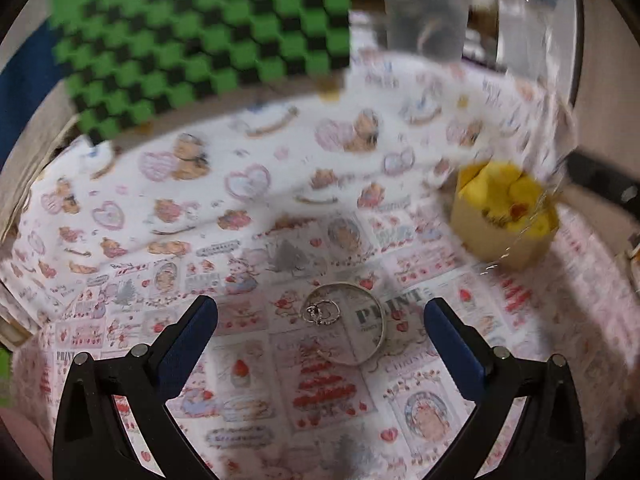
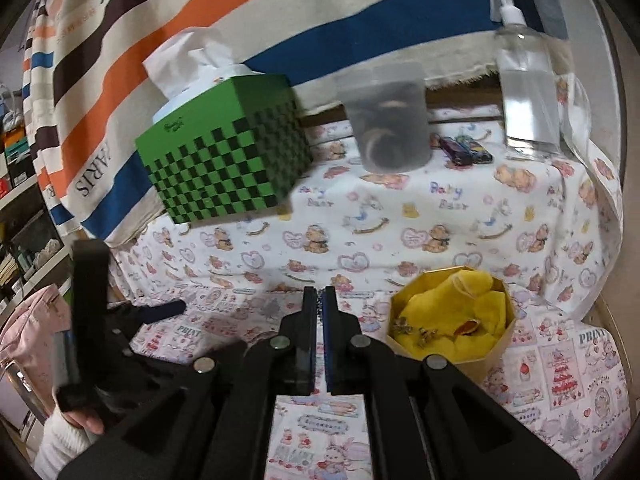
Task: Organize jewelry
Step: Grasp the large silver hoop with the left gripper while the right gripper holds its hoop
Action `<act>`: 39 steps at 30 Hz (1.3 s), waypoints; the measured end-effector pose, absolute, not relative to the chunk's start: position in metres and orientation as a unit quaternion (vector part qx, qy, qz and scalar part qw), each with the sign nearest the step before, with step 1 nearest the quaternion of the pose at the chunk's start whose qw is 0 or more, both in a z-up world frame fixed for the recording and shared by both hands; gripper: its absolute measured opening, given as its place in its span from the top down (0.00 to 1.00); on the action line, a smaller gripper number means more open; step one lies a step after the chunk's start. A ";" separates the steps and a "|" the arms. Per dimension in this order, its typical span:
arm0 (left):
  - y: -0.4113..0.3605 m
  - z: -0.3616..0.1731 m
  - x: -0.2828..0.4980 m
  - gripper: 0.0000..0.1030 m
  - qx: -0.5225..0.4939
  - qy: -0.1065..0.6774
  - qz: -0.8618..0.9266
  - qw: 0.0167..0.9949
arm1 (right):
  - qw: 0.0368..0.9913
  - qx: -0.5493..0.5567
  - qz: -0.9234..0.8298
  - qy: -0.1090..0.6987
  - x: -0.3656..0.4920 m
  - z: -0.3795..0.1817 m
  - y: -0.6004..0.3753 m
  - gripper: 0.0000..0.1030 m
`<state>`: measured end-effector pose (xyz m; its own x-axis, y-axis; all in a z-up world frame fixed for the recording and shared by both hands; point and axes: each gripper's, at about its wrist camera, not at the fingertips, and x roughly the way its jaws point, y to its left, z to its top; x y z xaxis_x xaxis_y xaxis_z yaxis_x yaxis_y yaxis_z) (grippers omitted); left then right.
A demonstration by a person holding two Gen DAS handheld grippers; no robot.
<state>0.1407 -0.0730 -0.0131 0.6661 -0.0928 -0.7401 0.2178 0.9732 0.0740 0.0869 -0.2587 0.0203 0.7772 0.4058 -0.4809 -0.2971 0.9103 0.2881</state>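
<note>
In the left wrist view a silver bangle [image 1: 380, 320] lies flat on the printed cloth, with small silver rings [image 1: 322, 313] inside its loop. My left gripper [image 1: 320, 308] is open, its blue-padded fingers either side of the bangle. A gold box lined with yellow cloth [image 1: 505, 216] stands to the right. A thin silver chain [image 1: 520, 232] hangs down above it. In the right wrist view my right gripper [image 2: 319, 296] is shut on that chain [image 2: 319, 307], left of the gold box [image 2: 452, 322], which holds small gold pieces [image 2: 412, 330].
A green checkered tissue box [image 2: 224, 152] stands at the back left, a frosted plastic cup [image 2: 386, 120] and a clear spray bottle [image 2: 526, 80] at the back. Small dark items [image 2: 464, 150] lie between them. The other hand-held gripper [image 2: 120, 320] is at the left.
</note>
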 end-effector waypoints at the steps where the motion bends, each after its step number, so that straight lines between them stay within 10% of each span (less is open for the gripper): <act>1: -0.078 -0.018 0.145 0.01 0.089 0.407 -0.079 0.905 | 0.936 0.106 0.188 0.278 0.088 0.020 -0.262 0.98; 10: -0.087 -0.050 0.188 0.01 0.068 0.484 -0.070 0.870 | 0.935 0.143 0.191 0.264 0.085 0.029 -0.283 0.98; 20: -0.082 -0.056 0.191 0.41 0.046 0.503 -0.092 0.858 | 0.935 0.158 0.186 0.259 0.084 0.033 -0.292 0.98; 39: -0.063 0.001 0.108 0.42 0.045 0.442 -0.071 0.893 | 0.941 0.174 0.177 0.231 0.077 0.040 -0.304 0.98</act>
